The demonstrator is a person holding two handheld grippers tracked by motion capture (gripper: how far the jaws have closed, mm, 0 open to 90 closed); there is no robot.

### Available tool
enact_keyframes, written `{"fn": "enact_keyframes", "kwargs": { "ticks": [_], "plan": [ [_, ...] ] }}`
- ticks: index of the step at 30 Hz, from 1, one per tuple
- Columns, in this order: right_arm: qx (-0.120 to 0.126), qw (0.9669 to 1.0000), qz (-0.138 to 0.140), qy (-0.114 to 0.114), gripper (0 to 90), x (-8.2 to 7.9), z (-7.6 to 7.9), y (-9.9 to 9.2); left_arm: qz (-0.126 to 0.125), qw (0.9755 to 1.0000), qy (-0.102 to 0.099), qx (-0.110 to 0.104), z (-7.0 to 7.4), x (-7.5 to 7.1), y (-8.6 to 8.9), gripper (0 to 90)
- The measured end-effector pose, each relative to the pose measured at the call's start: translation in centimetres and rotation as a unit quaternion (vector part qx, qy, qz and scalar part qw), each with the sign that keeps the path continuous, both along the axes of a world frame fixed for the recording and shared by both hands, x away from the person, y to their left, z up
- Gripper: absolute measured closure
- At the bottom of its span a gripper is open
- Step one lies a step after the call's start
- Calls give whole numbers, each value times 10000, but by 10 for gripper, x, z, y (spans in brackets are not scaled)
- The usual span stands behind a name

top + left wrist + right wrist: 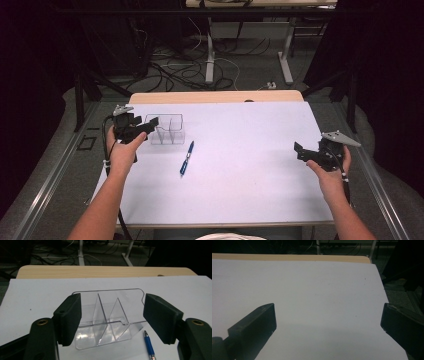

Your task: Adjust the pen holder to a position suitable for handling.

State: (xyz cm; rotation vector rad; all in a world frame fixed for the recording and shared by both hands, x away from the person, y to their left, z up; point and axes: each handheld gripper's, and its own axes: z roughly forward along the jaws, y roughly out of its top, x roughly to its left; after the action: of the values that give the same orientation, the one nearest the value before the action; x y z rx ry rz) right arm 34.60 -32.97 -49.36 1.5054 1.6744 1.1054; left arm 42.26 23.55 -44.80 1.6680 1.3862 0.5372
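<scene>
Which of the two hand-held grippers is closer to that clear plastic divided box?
The left. The left gripper sits right at the clear box, its open jaws reaching around the box's ends in the left gripper view. The right gripper is open far across the table, past the blue pen.

- Table (250,200) sitting w/ a white top; a light wood strip (215,96) showing along its far edge.
- Clear organizer (167,130) resting on the top, far-left area, w/ thin dividers standing upright inside, splitting it into compartments.
- Blue pen (186,158) lying flat just beside the organizer, on its near-right side, not touching it; running diagonally, silver tip pointing toward the near edge.
- In the left gripper view the pen's tip end (149,345) lying by the organizer's (107,315) near-right corner.
- Right half of the top (317,290) lying bare white, a few tiny dark specks showing on it.
</scene>
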Motion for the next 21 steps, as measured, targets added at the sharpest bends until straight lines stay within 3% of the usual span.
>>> {"fn": "enact_keyframes", "kwargs": {
  "ticks": [8, 13, 15, 18, 21],
  "plan": [
    [-38, 10000, 75, 47, 0, 0, 0, -1, 130, 9994, 300, 125, 13, 15, -1, 399],
    [-15, 9999, 94, 72, 0, 0, -1, -1, 205, 9990, 354, 193, 19, 23, -1, 427],
    [-17, 9999, 97, 101, 0, 0, -1, -1, 237, 9982, 446, 312, 22, 29, -1, 444],
    [2, 10000, 74, 36, 0, 1, -2, 0, 275, 9980, 481, 305, 21, 34, -1, 456],
    [22, 9999, 103, 80, 0, 1, -2, 0, 359, 9966, 641, 380, 15, 44, 0, 483]
  ]
}}
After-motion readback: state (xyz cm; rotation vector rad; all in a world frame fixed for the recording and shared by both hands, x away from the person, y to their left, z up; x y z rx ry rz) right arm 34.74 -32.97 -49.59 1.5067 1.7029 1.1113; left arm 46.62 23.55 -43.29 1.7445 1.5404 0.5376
